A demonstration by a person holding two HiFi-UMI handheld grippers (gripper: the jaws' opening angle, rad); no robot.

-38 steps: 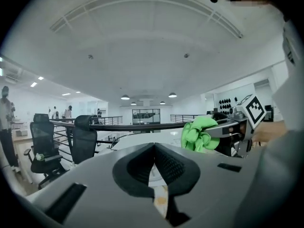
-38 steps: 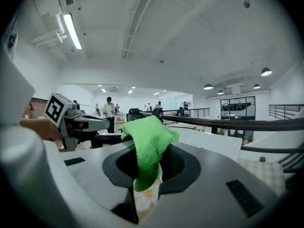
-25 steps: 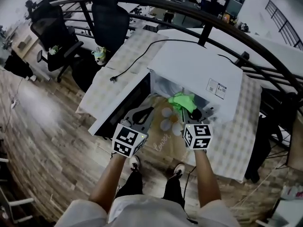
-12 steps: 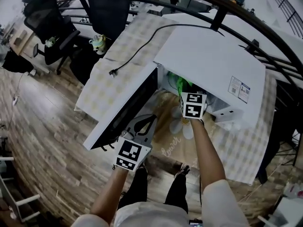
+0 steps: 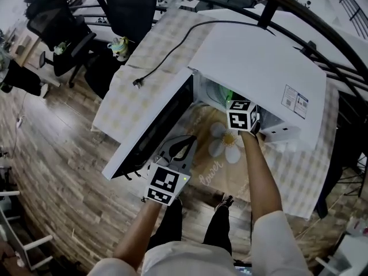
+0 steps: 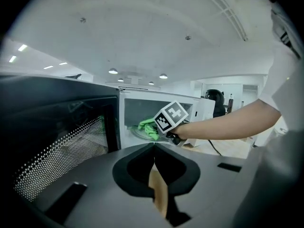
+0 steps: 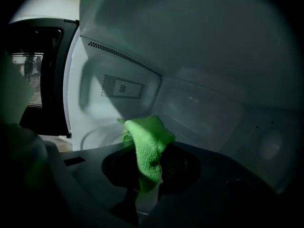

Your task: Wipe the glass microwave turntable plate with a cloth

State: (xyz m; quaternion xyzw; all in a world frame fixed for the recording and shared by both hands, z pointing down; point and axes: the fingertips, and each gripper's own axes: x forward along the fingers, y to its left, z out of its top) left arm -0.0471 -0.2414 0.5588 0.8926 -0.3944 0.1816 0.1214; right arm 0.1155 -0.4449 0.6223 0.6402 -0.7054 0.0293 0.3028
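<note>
A white microwave (image 5: 259, 62) stands on the table with its door (image 5: 150, 130) swung open to the left. My right gripper (image 7: 149, 156) reaches into the cavity, shut on a green cloth (image 7: 145, 137) that bunches over its jaws. Its marker cube (image 5: 241, 115) shows at the microwave's mouth. The glass turntable plate (image 7: 95, 137) lies on the cavity floor just beyond and left of the cloth. In the left gripper view the cloth (image 6: 148, 127) rests over the plate (image 6: 135, 135). My left gripper (image 6: 154, 145) hangs in front of the open door, shut and holding nothing.
A tan mat with a white flower (image 5: 225, 145) lies before the microwave on the checked tablecloth (image 5: 135, 91). A black power cable (image 5: 167, 56) runs over the table's left part. Office chairs (image 5: 129, 10) stand behind, and a dark curved rail (image 5: 322, 33) arcs overhead.
My right gripper has carried the green cloth from in front of the microwave into its cavity. The left gripper has stayed low by the door.
</note>
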